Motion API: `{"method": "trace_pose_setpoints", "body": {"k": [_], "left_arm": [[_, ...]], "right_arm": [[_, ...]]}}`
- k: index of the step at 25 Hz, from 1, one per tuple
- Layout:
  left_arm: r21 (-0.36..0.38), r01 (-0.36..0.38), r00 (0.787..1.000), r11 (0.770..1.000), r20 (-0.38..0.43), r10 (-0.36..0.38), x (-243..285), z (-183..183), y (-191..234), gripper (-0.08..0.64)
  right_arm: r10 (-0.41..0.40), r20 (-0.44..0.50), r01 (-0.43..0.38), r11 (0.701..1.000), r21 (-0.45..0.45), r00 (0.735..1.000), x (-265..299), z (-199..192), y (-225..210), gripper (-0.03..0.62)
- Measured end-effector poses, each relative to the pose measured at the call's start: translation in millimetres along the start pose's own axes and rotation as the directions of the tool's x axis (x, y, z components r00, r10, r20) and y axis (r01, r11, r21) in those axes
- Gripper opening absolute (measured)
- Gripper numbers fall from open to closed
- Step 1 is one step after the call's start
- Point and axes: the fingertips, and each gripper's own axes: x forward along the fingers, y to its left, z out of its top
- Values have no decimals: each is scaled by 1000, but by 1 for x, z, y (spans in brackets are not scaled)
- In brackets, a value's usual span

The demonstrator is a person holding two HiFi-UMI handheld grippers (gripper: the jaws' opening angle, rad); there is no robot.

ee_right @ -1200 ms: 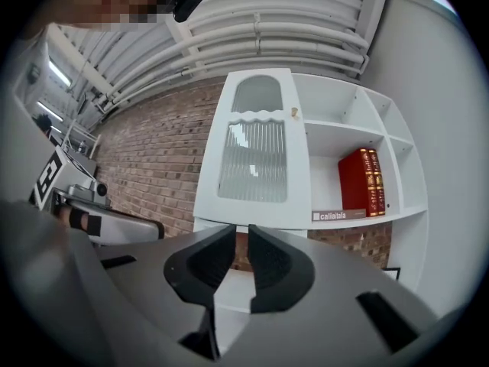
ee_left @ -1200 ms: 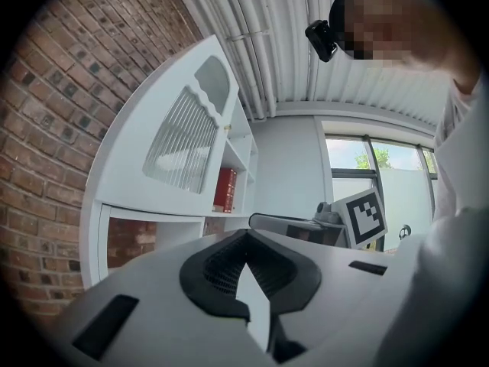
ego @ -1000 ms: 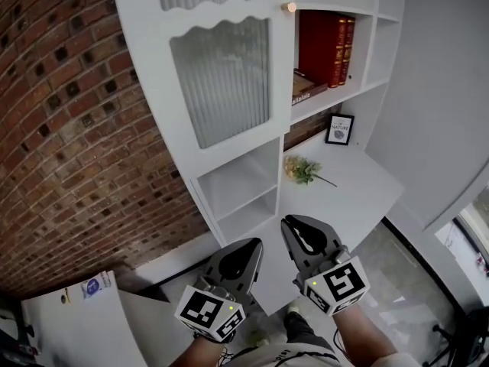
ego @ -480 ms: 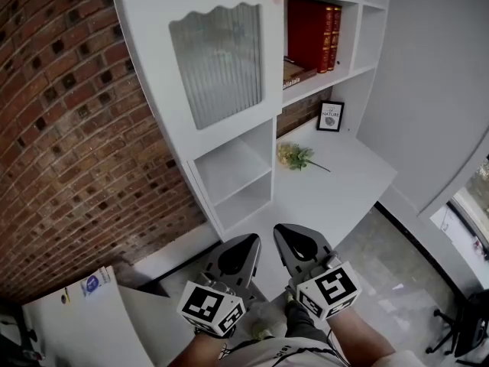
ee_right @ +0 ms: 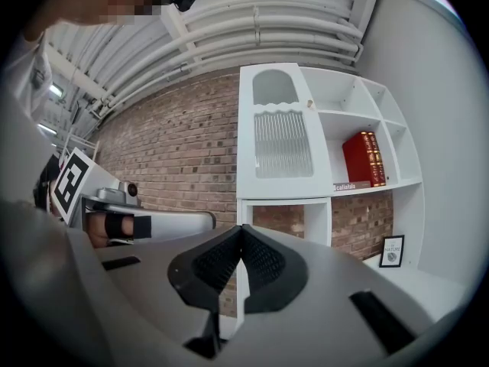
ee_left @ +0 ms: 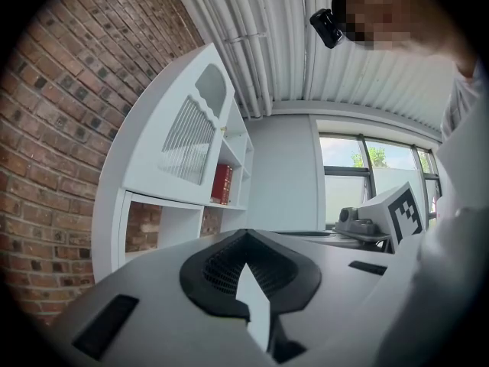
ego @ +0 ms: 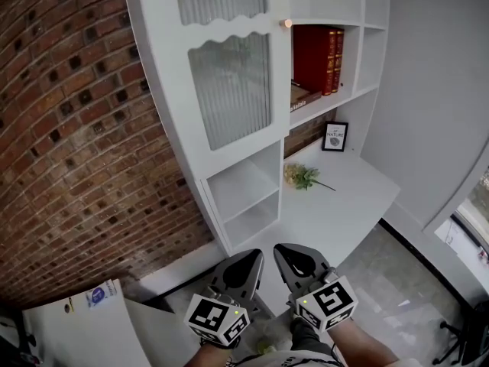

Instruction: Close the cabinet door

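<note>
The white cabinet [ego: 252,205] stands against the brick wall. Its door [ego: 229,90], with ribbed glass and a small round knob [ego: 286,24], lies flat over the left column, as the right gripper view also shows of the door [ee_right: 283,144]. Both grippers hang low at the bottom of the head view, well short of the cabinet and touching nothing. My left gripper [ego: 243,270] [ee_left: 246,232] is shut with nothing in it. My right gripper [ego: 294,266] [ee_right: 243,226] is shut too, jaws met and nothing between them.
Red books [ego: 315,48] stand on an open shelf right of the door, above a flat-lying book [ego: 304,95]. A framed picture [ego: 335,136] and a flower sprig [ego: 303,177] rest on the white desk top [ego: 351,197]. A white box [ego: 76,331] sits bottom left.
Both grippers have drawn back a little from the cabinet and sit lower in the head view. The door has not moved.
</note>
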Motion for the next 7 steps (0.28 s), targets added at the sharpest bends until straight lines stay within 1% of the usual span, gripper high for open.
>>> {"method": "trace_pose_setpoints", "body": {"k": [7], "left_arm": [[3, -5, 1000, 1000, 10, 5, 0, 3, 2, 11]], "right_arm": [[12, 1, -12, 1000, -6, 1000, 4, 3, 1, 17]]}}
